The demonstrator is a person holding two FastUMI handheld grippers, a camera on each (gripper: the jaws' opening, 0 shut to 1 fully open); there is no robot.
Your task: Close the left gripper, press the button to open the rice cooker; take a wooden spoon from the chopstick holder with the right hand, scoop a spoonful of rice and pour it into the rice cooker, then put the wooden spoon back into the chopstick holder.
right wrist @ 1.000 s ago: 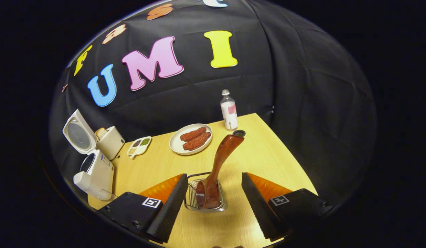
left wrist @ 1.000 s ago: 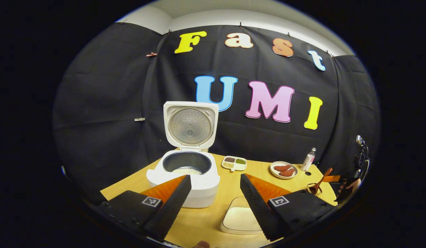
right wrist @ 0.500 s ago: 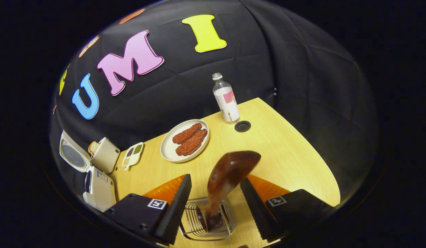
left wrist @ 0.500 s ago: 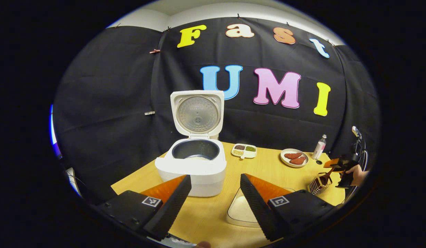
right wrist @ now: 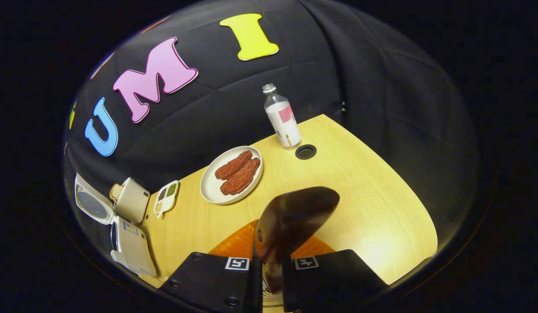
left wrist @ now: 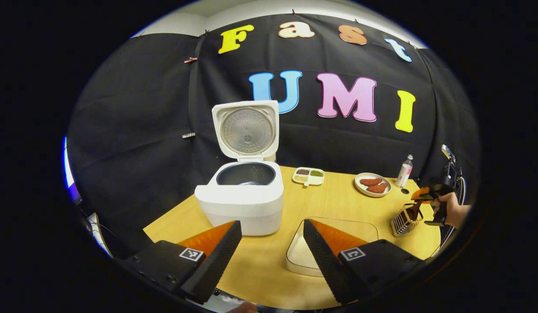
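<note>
The white rice cooker (left wrist: 245,198) stands open with its lid (left wrist: 245,129) upright, the dark inner pot showing. My left gripper (left wrist: 272,256) is open in front of it, holding nothing, with a clear rice container (left wrist: 365,229) behind its right finger. At the far right a hand (left wrist: 455,213) holds my right gripper (left wrist: 427,196) over the wire chopstick holder (left wrist: 401,221). In the right gripper view my right gripper (right wrist: 271,269) is shut on the handle of the wooden spoon (right wrist: 295,215), which stands up out of the holder (right wrist: 271,301). The spoon's bowl is hidden.
A plate of red sausages (right wrist: 232,174), a bottle (right wrist: 283,117), a table grommet (right wrist: 305,151), a divided seasoning tray (right wrist: 164,198) and a toaster (right wrist: 131,200) sit along the back of the wooden table (right wrist: 382,208). The open cooker (right wrist: 130,243) is at the left.
My right gripper came down over the holder and its fingers shut on the spoon handle. My left gripper drew back from the cooker, staying open.
</note>
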